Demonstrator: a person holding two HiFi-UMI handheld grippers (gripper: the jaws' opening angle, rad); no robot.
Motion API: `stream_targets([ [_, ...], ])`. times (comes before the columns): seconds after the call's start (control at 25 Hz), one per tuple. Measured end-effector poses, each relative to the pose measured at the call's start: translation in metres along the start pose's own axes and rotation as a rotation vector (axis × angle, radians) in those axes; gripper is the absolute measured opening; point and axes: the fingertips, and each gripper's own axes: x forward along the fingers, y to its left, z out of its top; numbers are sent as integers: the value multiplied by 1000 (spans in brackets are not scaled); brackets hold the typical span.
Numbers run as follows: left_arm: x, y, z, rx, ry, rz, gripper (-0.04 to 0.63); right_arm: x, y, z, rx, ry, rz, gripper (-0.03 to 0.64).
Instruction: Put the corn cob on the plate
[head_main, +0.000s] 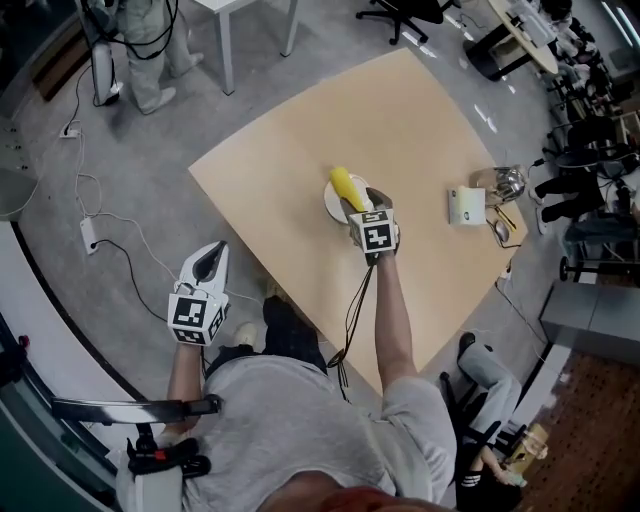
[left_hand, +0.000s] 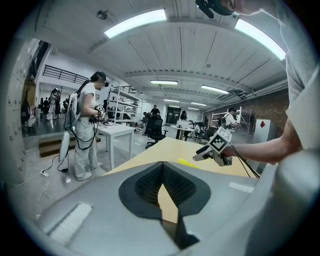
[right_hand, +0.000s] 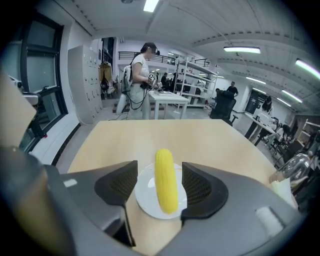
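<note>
- The table (head_main: 420, 110) is a plain light-wood top standing on a grey floor (head_main: 150, 170). Most of the top is bare.
- The corn cob (head_main: 348, 188) lies lengthwise on the small white plate (head_main: 333, 205) near the middle of the table, with one end reaching past the rim.
- The right gripper (head_main: 368, 203) hangs over the near side of the plate. Its jaws are spread wide, one on each side of the cob, and do not touch it.
- The left gripper (head_main: 212, 252) is held off the table's near-left edge, over the floor. Its jaws are pressed together at the tips with nothing between them.
- A pale cup (head_main: 466, 205) and a shiny metal vessel (head_main: 505, 183) sit close together near the table's right edge, well apart from the plate.
- Cables and a power strip (head_main: 88, 232) trail across the floor on the left.
- Beyond the table, a person (left_hand: 86, 131) stands by a white table (left_hand: 116, 131). Long strip lights (left_hand: 135, 22) run along the ceiling, and office chairs (head_main: 405, 12) stand farther back.
</note>
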Motion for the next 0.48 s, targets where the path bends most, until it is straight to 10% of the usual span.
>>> stream_targets([
  [0.48,-33,-20,15,46,-57,-54,20,-77,8,-7,120,-140,-76,234],
])
